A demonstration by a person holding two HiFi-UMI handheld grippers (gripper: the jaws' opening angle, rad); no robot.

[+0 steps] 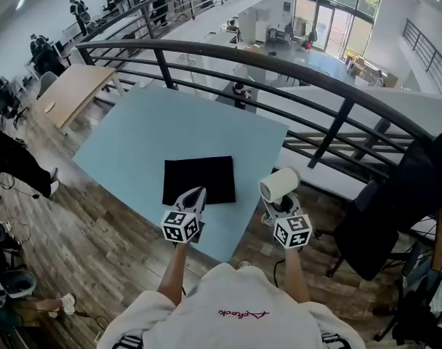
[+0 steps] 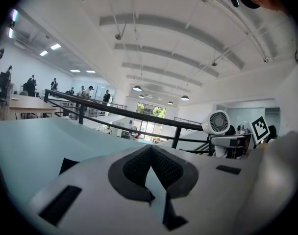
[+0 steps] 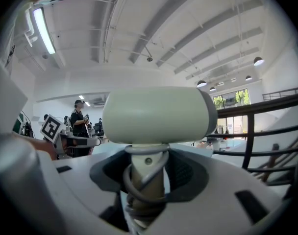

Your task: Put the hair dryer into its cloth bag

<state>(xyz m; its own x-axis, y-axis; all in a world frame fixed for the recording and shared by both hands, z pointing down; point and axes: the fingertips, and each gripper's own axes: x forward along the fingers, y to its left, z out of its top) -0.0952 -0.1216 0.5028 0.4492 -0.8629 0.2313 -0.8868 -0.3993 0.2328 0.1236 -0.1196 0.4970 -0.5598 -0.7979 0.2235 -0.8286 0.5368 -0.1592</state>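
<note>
A flat black cloth bag (image 1: 199, 179) lies on the near part of the pale blue table (image 1: 134, 144). My left gripper (image 1: 193, 195) hovers over the bag's near edge, jaws pressed together with nothing between them (image 2: 150, 173). My right gripper (image 1: 278, 201) holds the white hair dryer (image 1: 280, 183) upright by its handle (image 3: 146, 180), the cord wound round the handle. The dryer's barrel (image 3: 156, 115) sits crosswise above the jaws. It hangs just off the table's right near edge. In the left gripper view the dryer (image 2: 218, 123) shows to the right, its grille facing the camera.
A black railing (image 1: 279, 78) runs behind the table, with a drop to a lower floor beyond. A wooden desk (image 1: 72, 93) stands far left. A black chair (image 1: 384, 209) with dark cloth stands at the right. People stand in the distance.
</note>
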